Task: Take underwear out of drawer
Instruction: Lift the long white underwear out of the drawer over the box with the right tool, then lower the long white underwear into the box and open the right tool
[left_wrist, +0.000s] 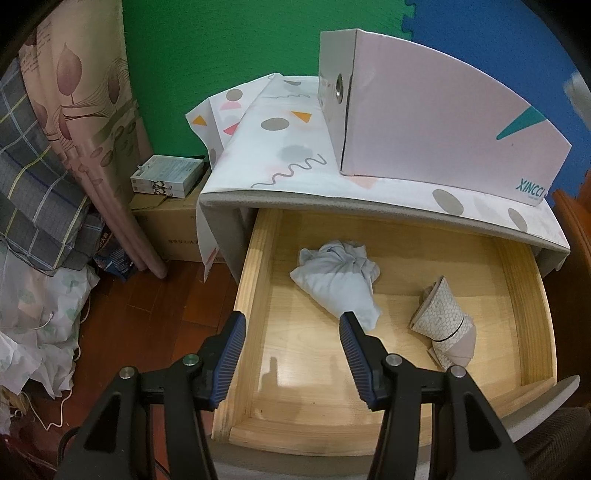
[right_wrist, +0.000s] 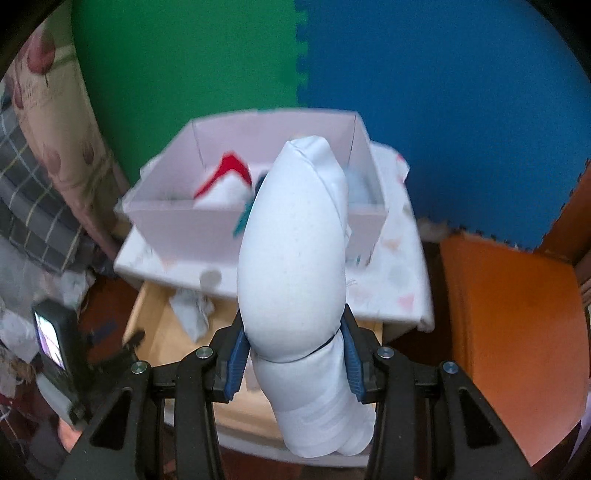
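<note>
White rolled underwear (right_wrist: 295, 258) pinched in right gripper (right_wrist: 295, 354), above wooden drawer (left_wrist: 255, 295). Left gripper (left_wrist: 291, 325) spread, holding nothing, over drawer's front left corner.

Evenly lit indoors, moderately bright, no harsh glare. Sharp left wrist view, with soft shadows of the gripper fingers on the drawer floor (left_wrist: 295, 373). Motion-blurred right wrist view, smearing the open box (right_wrist: 177, 218) and cloth. Strong fisheye bending and dark vignette at all corners.
</note>
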